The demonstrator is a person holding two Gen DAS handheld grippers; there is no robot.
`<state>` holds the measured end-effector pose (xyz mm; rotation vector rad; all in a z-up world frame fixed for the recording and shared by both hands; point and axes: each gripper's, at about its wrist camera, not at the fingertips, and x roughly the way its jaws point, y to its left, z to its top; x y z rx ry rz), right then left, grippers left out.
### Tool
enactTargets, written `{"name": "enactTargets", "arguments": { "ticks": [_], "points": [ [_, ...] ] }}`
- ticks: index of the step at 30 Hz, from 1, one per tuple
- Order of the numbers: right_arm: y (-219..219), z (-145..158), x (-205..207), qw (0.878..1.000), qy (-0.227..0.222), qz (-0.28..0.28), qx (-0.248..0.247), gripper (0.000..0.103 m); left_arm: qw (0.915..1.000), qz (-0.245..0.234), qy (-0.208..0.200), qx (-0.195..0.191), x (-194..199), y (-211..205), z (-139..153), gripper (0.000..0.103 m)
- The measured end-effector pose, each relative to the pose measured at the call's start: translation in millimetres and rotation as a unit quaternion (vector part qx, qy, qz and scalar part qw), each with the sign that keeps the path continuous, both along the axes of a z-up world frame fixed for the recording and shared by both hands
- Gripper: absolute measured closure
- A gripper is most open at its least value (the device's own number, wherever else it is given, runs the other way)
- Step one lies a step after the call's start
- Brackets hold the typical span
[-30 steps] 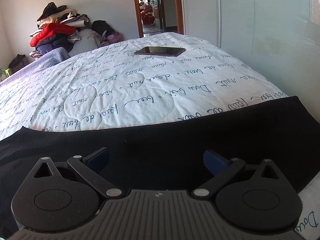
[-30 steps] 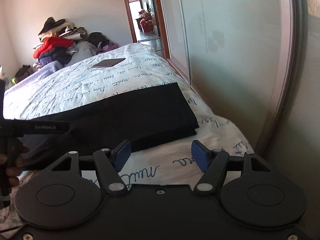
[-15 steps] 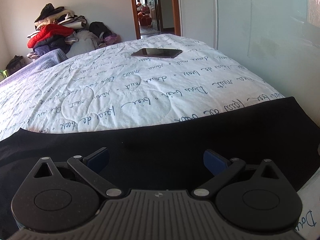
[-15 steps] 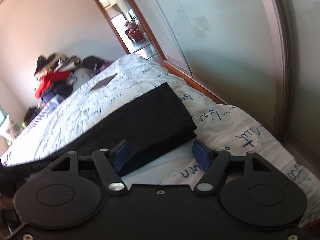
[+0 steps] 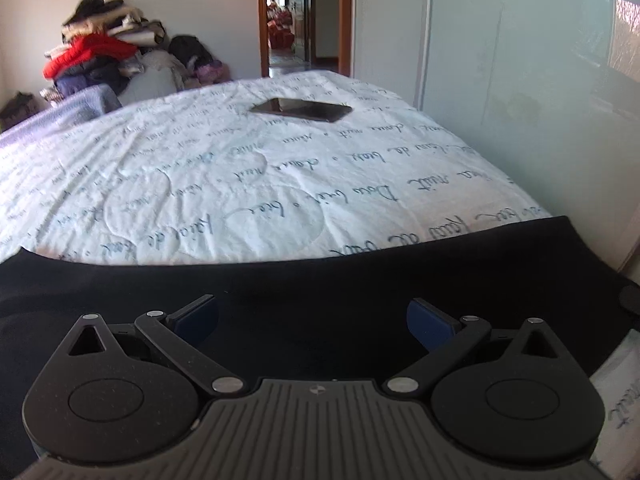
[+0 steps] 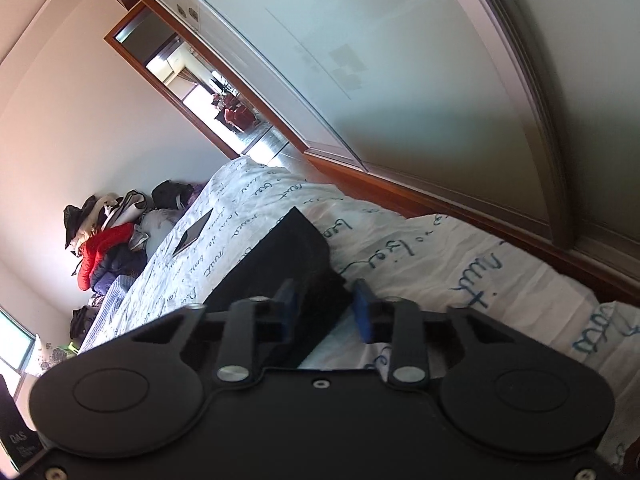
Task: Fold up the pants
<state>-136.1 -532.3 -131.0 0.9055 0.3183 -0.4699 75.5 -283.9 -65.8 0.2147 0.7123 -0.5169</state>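
Black pants lie flat across the near part of a white quilted bed with blue script. My left gripper is open just above the middle of the pants, holding nothing. In the right wrist view the pants show as a folded black strip ending in a corner. My right gripper is rolled to one side, its blue pads partly closed around that corner of the pants, with a gap still between them.
A dark phone lies on the bed beyond the pants. A pile of clothes stands at the far left. A frosted sliding wardrobe door runs along the bed's right side. An open doorway is behind.
My right gripper has rolled and moved in onto the end corner of the pants, and its jaws have narrowed. My left gripper has hardly moved.
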Motion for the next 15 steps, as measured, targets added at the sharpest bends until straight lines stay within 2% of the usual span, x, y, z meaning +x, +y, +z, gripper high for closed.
{"name": "enactTargets", "arguments": {
  "ticks": [3, 6, 9, 12, 15],
  "points": [
    [7, 9, 3, 0.999, 0.011, 0.009, -0.04, 0.082, 0.9988, -0.014, 0.046, -0.009, 5, -3, 0, 0.001],
    [28, 28, 14, 0.989, 0.044, 0.032, -0.136, 0.084, 0.9964, -0.017, 0.076, -0.033, 7, -2, 0, 0.002],
    [59, 44, 31, 0.962, 0.083, 0.068, -0.249, 0.084, 0.994, -0.011, 0.087, -0.065, 8, 2, 4, 0.002],
    [86, 50, 48, 0.934, 0.106, 0.114, -0.321, 0.085, 0.989, 0.003, 0.103, -0.105, 12, 9, 9, 0.001],
    [110, 46, 65, 0.9, 0.128, 0.164, -0.382, 0.088, 0.9798, 0.01, 0.136, -0.146, 20, 15, 11, 0.001]
  ]
}}
